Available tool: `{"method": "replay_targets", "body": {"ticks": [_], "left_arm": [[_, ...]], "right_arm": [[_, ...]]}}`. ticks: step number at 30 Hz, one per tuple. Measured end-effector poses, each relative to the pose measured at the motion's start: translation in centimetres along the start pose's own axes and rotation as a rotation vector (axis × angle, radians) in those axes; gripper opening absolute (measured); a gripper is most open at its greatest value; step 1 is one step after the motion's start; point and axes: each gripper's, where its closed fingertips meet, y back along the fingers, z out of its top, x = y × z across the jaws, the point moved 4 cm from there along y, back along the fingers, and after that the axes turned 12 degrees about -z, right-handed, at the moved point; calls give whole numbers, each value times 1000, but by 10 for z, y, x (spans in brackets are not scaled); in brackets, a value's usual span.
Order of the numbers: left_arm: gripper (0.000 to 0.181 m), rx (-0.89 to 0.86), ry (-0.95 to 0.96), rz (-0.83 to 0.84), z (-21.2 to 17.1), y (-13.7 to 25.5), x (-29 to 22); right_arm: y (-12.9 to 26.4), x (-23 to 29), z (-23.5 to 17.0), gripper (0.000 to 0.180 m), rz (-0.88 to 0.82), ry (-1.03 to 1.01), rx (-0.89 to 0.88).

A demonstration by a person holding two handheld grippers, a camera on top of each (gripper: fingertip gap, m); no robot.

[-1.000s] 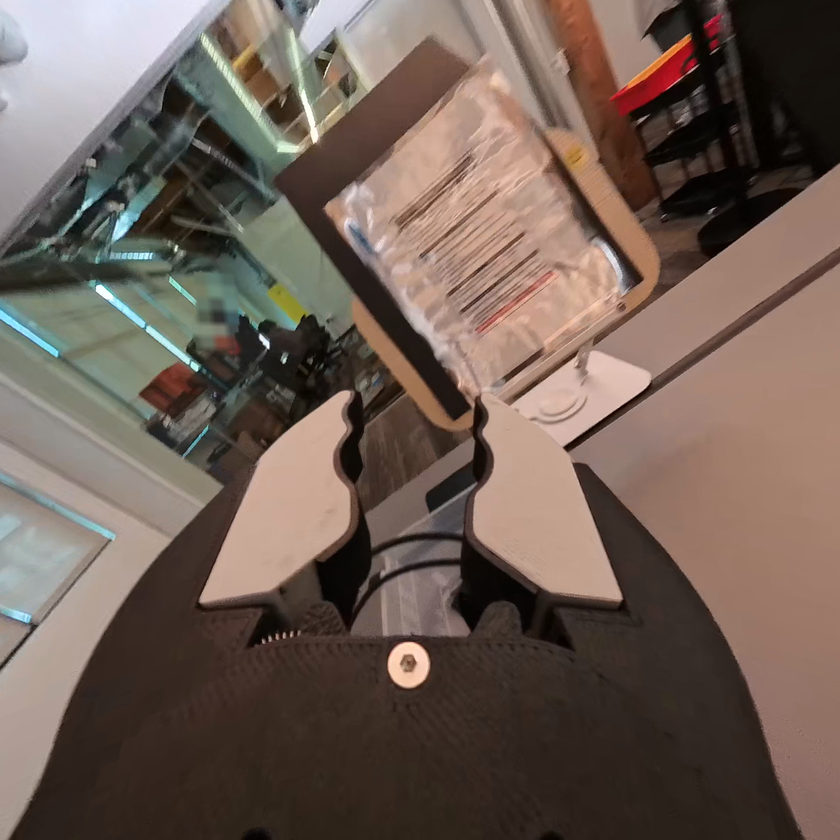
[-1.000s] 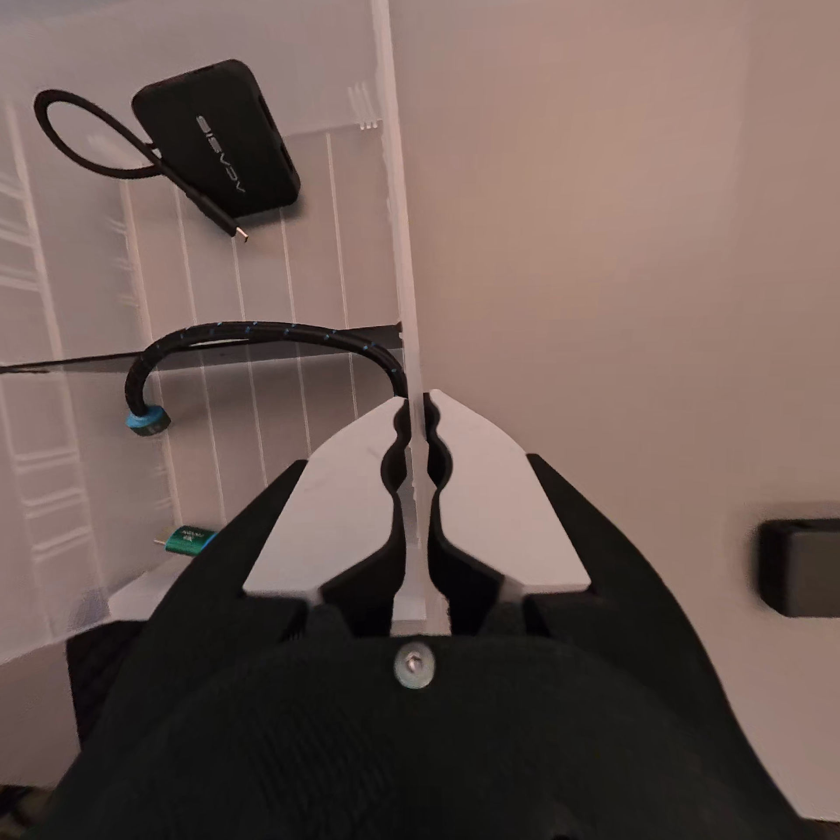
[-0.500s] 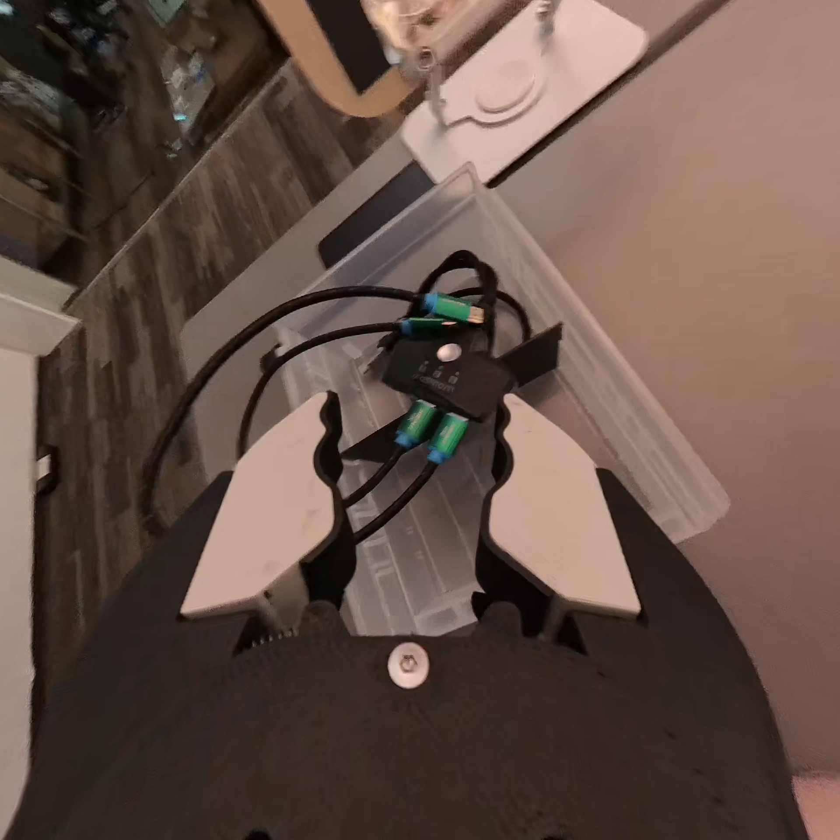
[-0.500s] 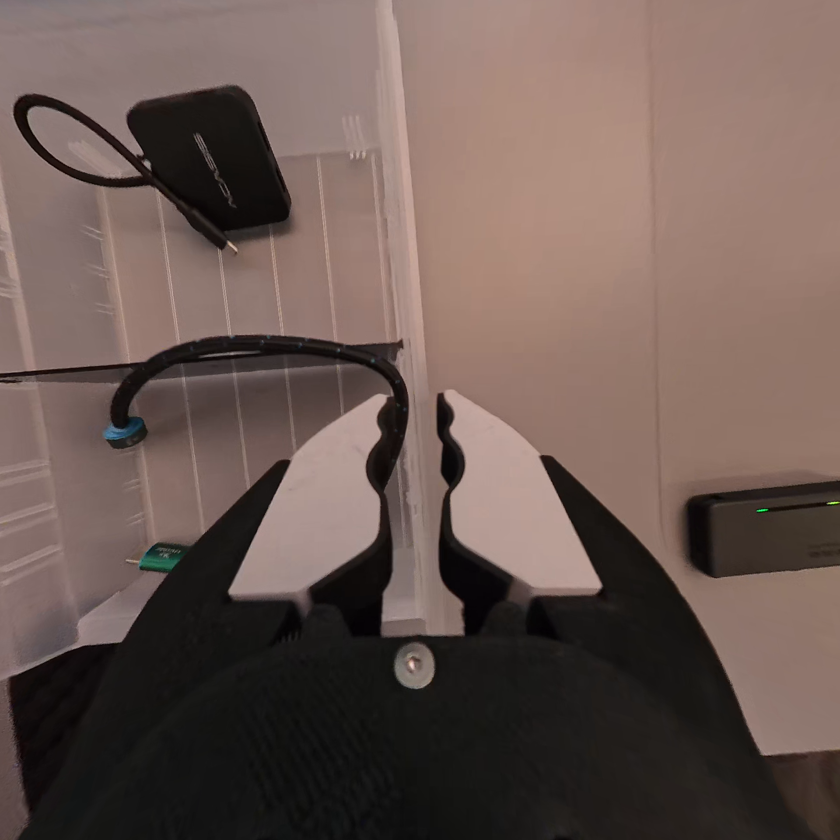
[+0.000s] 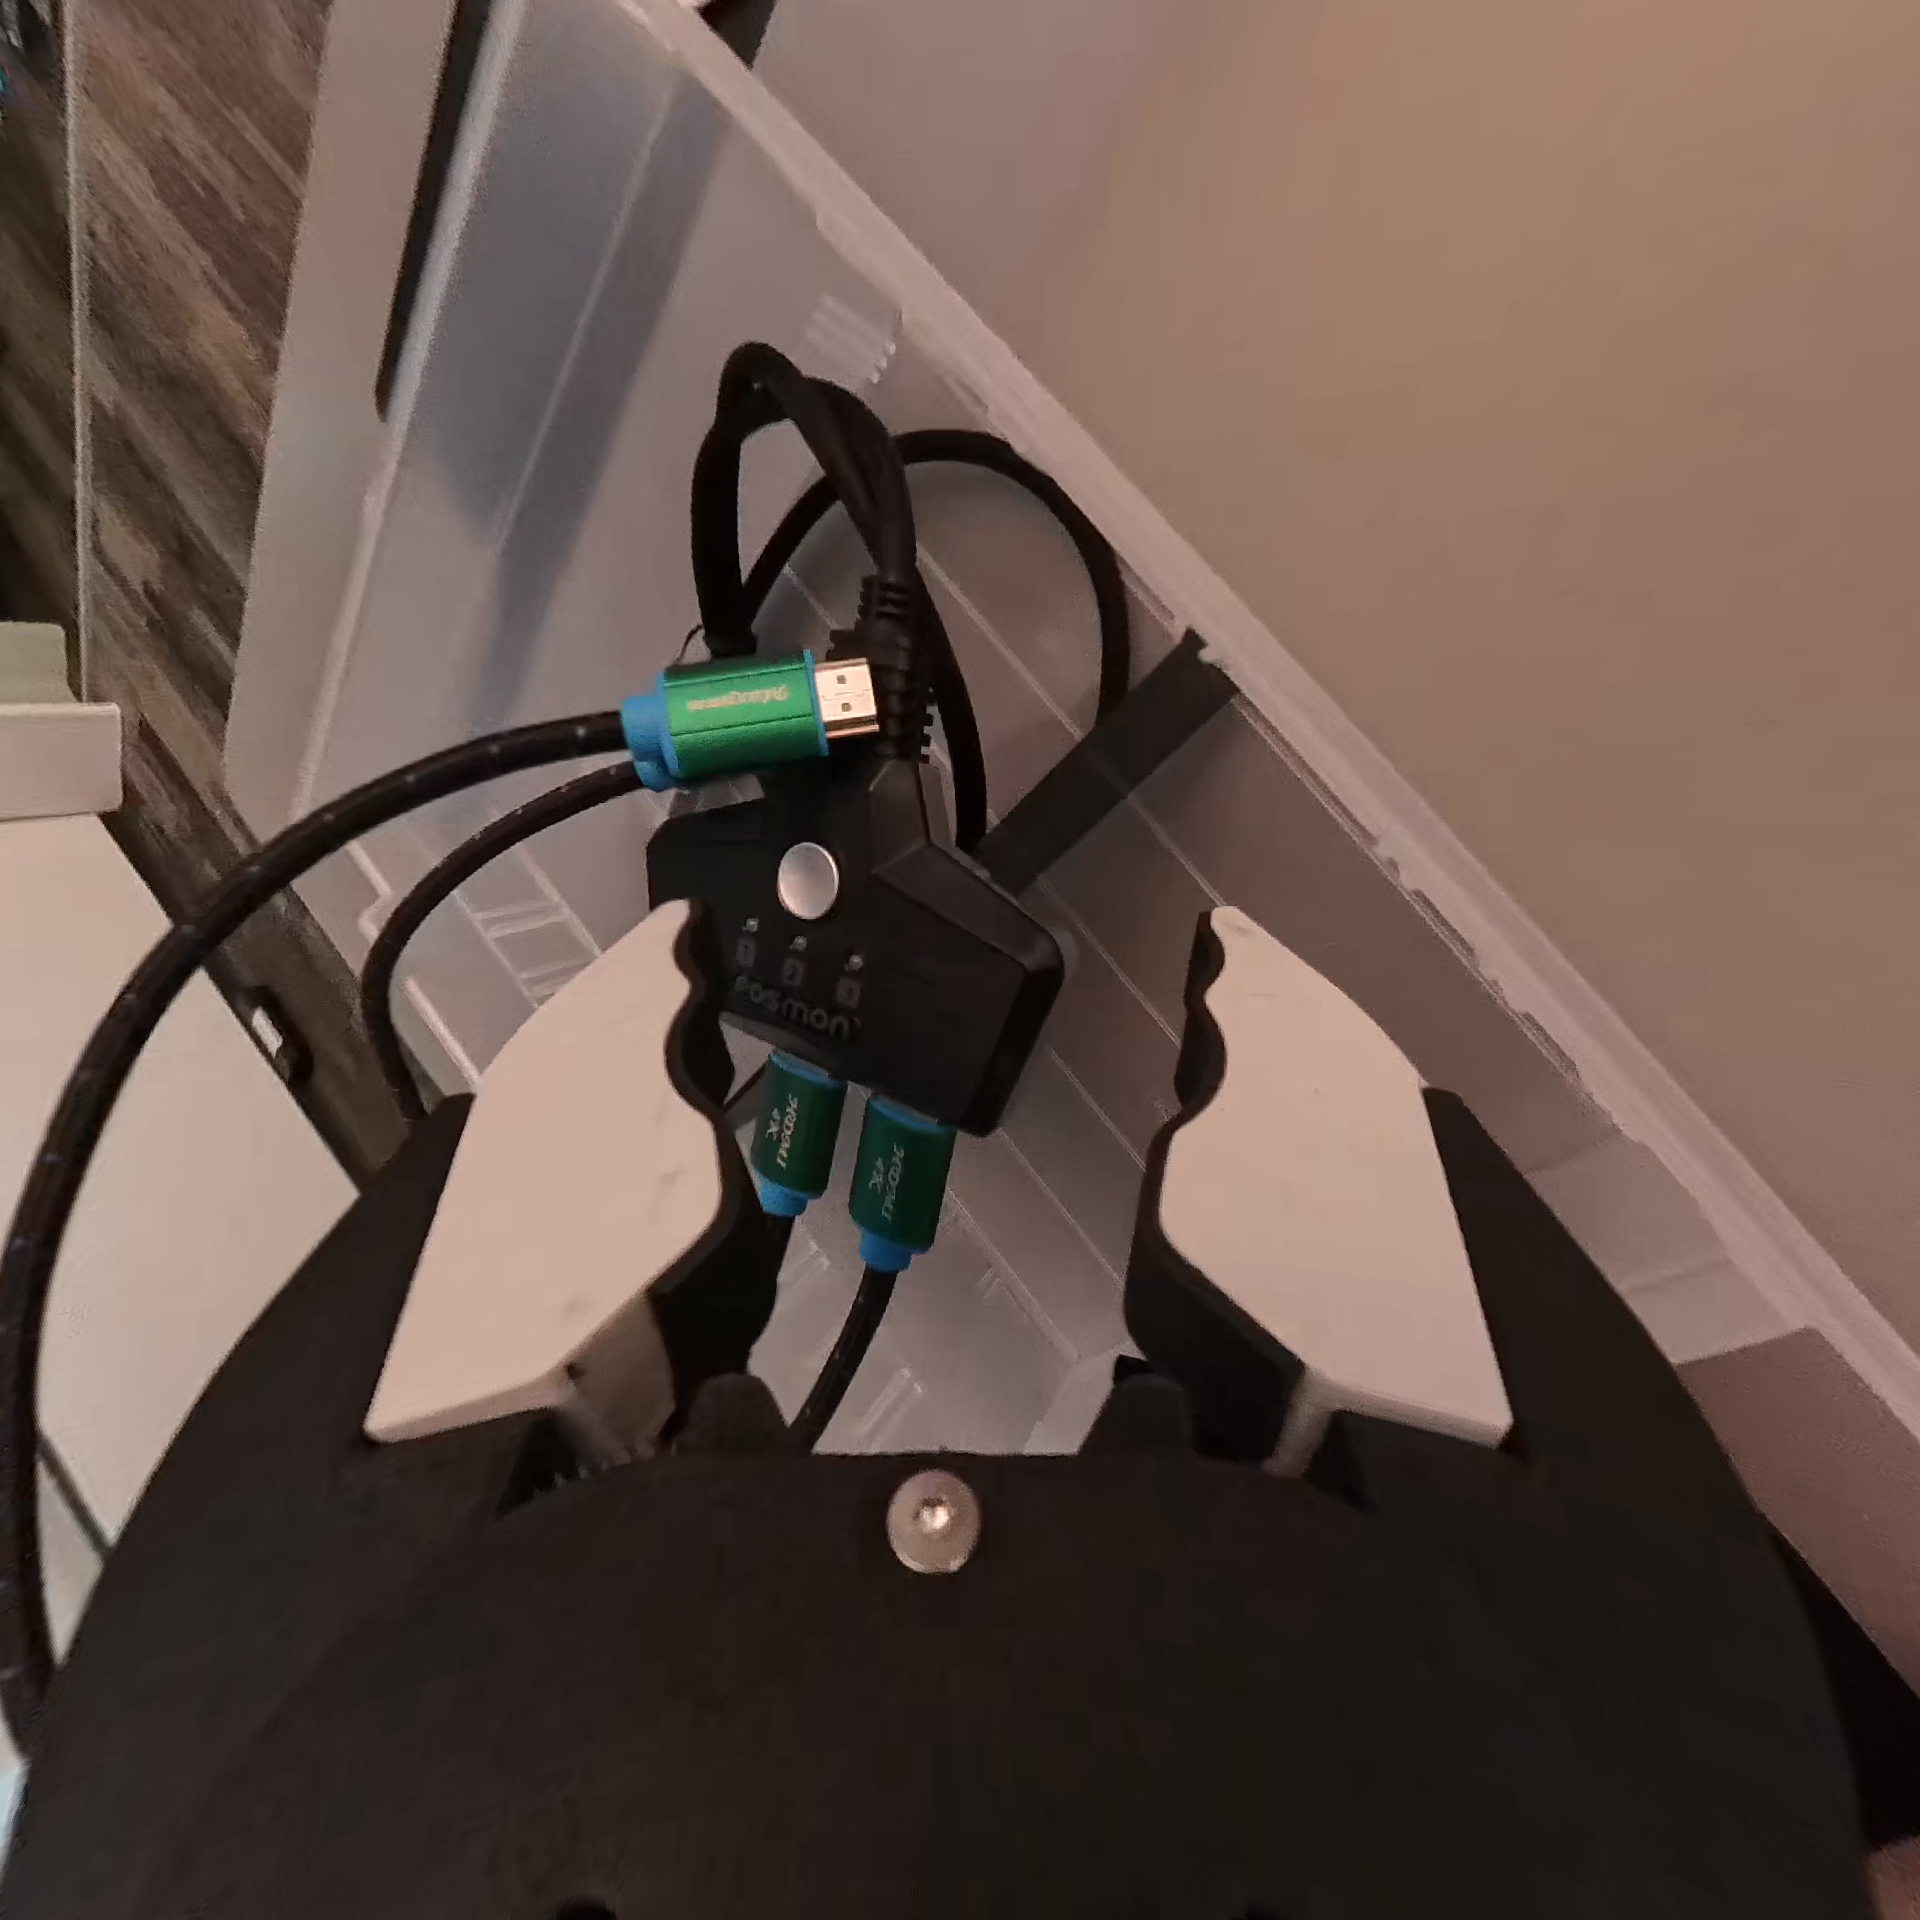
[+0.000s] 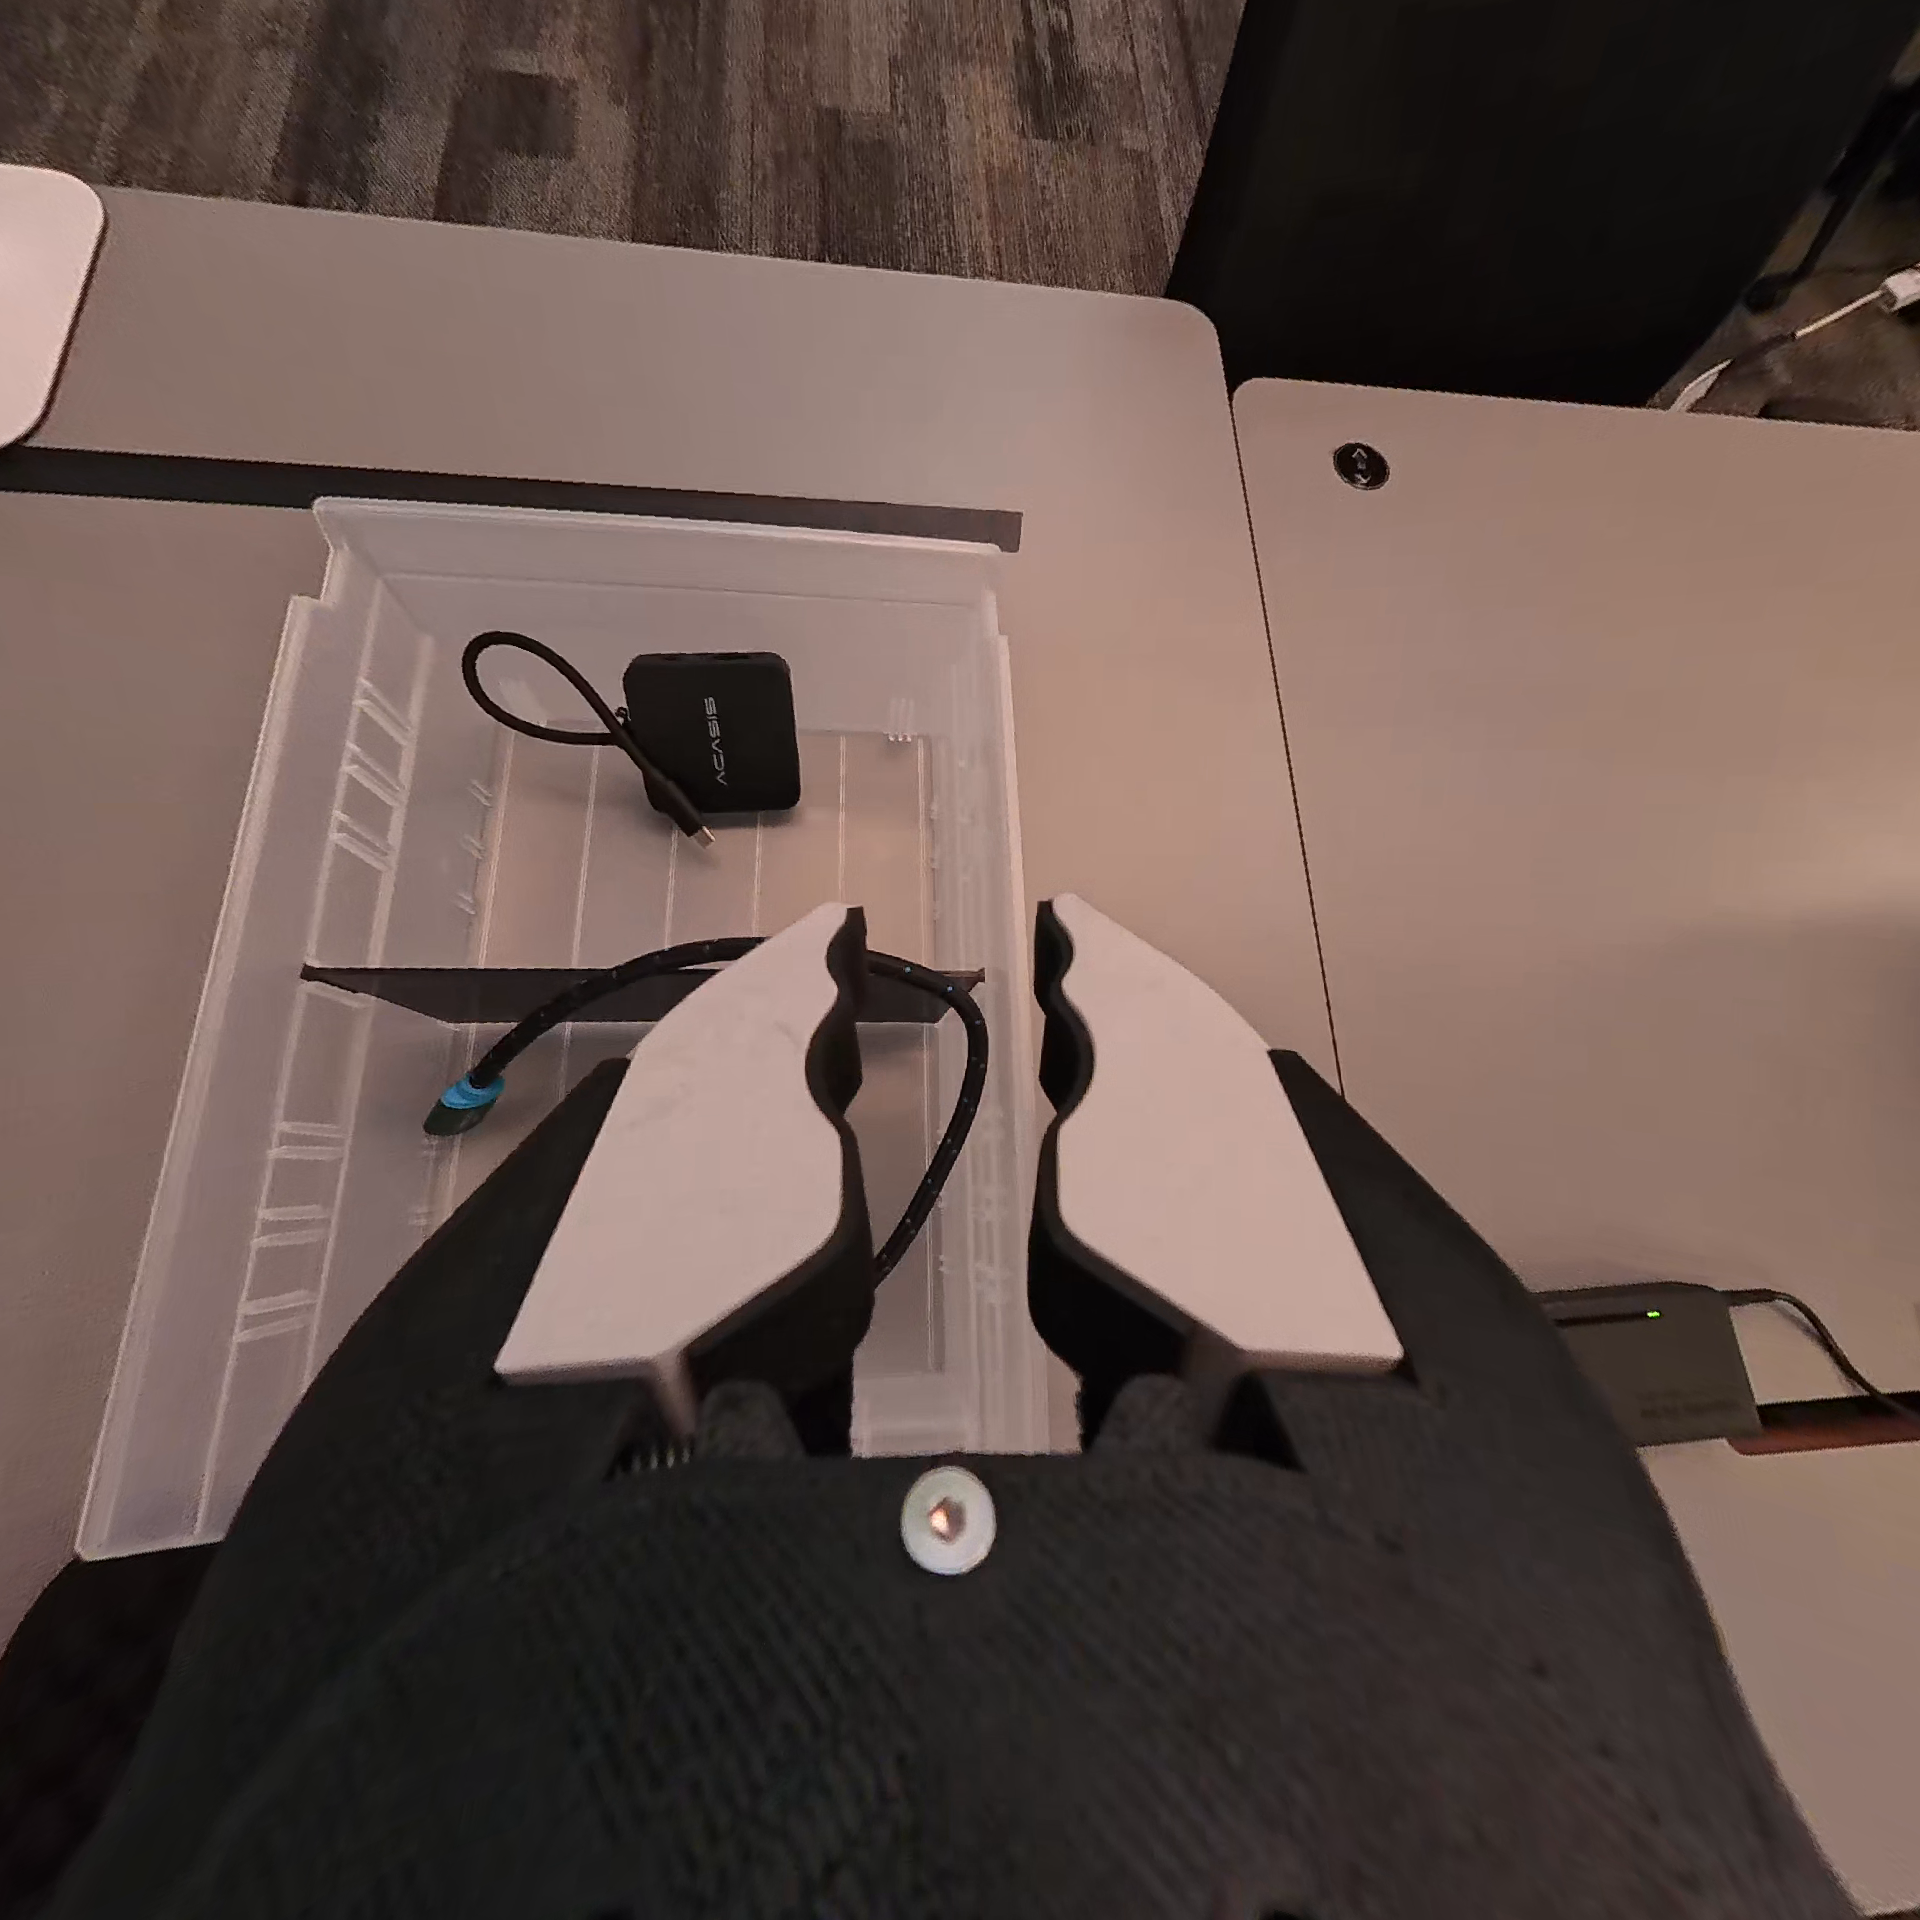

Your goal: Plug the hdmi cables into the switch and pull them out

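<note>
Beige desk (image 6: 1558,831) is topped by a clear bin (image 5: 582,343) where the switch (image 5: 883,966), two cables plugged, is approached by the wide-open left gripper (image 5: 940,966); at six o'clock, the empty, parted right gripper (image 6: 945,935) is probably needed to grasp a plug (image 5: 805,1138).

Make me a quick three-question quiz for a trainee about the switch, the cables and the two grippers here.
1. True or false: two green plugs sit in the black switch.
2. The loose green plug lies: A) beside the switch, unplugged; B) in the left gripper.
3. Is the right gripper open or shut?

Key: 1 true; 2 A; 3 open.
</note>
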Motion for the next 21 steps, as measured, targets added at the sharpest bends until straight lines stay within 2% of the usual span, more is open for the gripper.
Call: {"method": "replay_targets", "body": {"ticks": [7, 14, 17, 21], "left_arm": [[87, 149, -2, 98, -6, -28, 13], [61, 198, -52, 175, -7, -25, 19], [43, 161, -66, 209, -4, -11, 21], [31, 94, -24, 258, -3, 10, 28]], "right_arm": [[-2, 0, -5, 32, 12, 10, 22], [1, 2, -2, 32, 9, 27, 10], [4, 4, 0, 32, 4, 44, 3], [6, 8, 2, 32, 2, 69, -2]]}}
